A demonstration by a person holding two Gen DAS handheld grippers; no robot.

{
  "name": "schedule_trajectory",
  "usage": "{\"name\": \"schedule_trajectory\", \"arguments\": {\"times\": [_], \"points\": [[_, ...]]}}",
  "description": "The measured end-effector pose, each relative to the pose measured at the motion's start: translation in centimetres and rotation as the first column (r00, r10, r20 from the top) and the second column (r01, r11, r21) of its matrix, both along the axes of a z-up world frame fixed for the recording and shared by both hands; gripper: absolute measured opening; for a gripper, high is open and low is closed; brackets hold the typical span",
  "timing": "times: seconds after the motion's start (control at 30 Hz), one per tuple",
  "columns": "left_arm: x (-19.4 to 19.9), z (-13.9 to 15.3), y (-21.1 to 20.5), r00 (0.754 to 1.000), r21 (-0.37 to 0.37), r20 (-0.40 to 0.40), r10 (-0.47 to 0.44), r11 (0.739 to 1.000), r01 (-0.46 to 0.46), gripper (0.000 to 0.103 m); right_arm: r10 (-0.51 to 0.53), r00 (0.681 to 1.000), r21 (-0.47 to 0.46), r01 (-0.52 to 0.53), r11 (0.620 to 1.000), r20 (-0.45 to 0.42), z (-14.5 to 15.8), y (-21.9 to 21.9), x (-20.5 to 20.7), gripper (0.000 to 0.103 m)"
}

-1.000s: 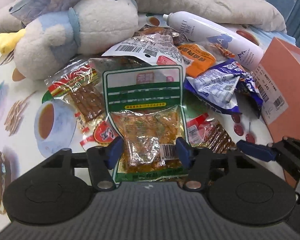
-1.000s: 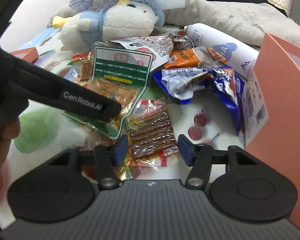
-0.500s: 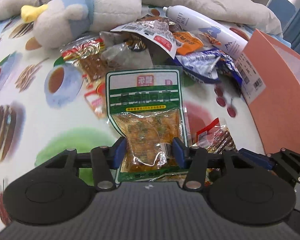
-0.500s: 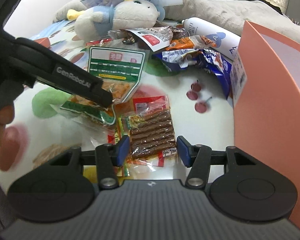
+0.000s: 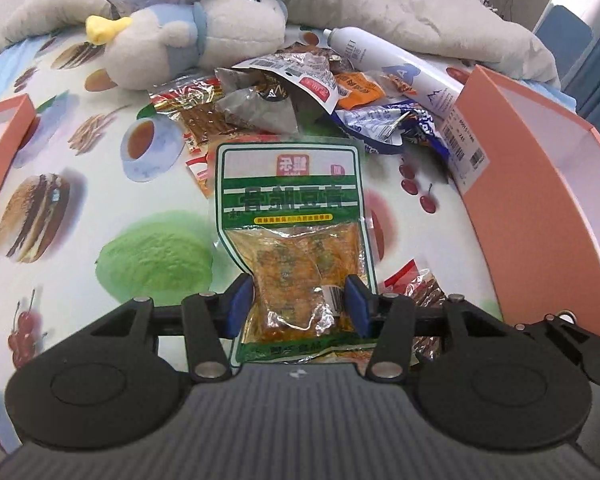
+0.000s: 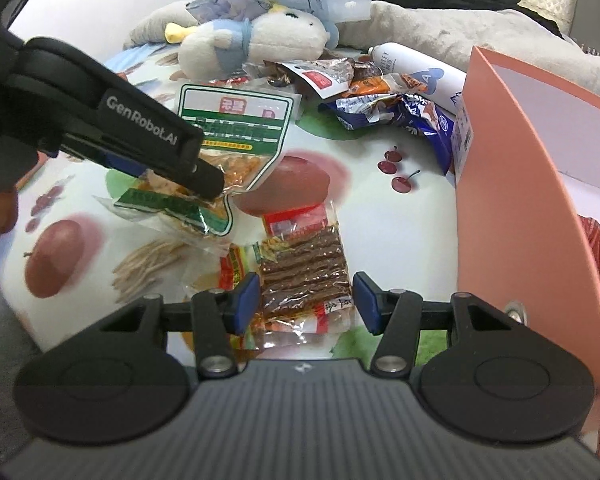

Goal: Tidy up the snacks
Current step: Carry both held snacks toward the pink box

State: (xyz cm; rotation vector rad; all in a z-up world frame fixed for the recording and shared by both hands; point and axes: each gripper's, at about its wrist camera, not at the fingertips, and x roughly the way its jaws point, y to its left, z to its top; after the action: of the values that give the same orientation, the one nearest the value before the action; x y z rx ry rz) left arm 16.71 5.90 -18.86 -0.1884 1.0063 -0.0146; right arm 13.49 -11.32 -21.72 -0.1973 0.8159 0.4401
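The left tongs (image 5: 299, 300) are clamped on the lower part of the green-bordered snack pouch (image 5: 290, 208) at centre frame, lifting it clear of the printed tabletop (image 5: 80, 200). The right tongs (image 6: 305, 300), roughly half apart, pinch the brown-stick packet (image 6: 304, 268) at lower centre. Both seem carried away from the snack pile (image 5: 300, 92) at top centre, probably towards the pink box (image 6: 512, 200) at right.
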Motion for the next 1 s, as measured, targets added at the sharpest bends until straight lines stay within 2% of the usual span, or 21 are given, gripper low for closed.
{"name": "schedule_trajectory", "arguments": {"times": [0.53,0.8,1.0], "points": [[-2.3,4.6,2.3,0.994,-0.036,0.069,0.082,0.996,-0.079,0.056,-0.007,0.997,0.044,0.004,0.999,0.075,4.2,-0.4,-1.3,0.053],[-1.7,8.7,2.8,0.988,-0.052,0.125,0.088,0.995,-0.082,0.056,-0.019,0.994,0.108,0.007,0.994,0.111,8.5,-1.1,-0.1,0.053],[-1.0,12.1,1.4,0.982,-0.084,0.182,0.055,0.996,-0.040,0.056,-0.073,0.984,0.167,0.046,0.985,0.162,12.5,-3.4,1.1,0.053]]}}
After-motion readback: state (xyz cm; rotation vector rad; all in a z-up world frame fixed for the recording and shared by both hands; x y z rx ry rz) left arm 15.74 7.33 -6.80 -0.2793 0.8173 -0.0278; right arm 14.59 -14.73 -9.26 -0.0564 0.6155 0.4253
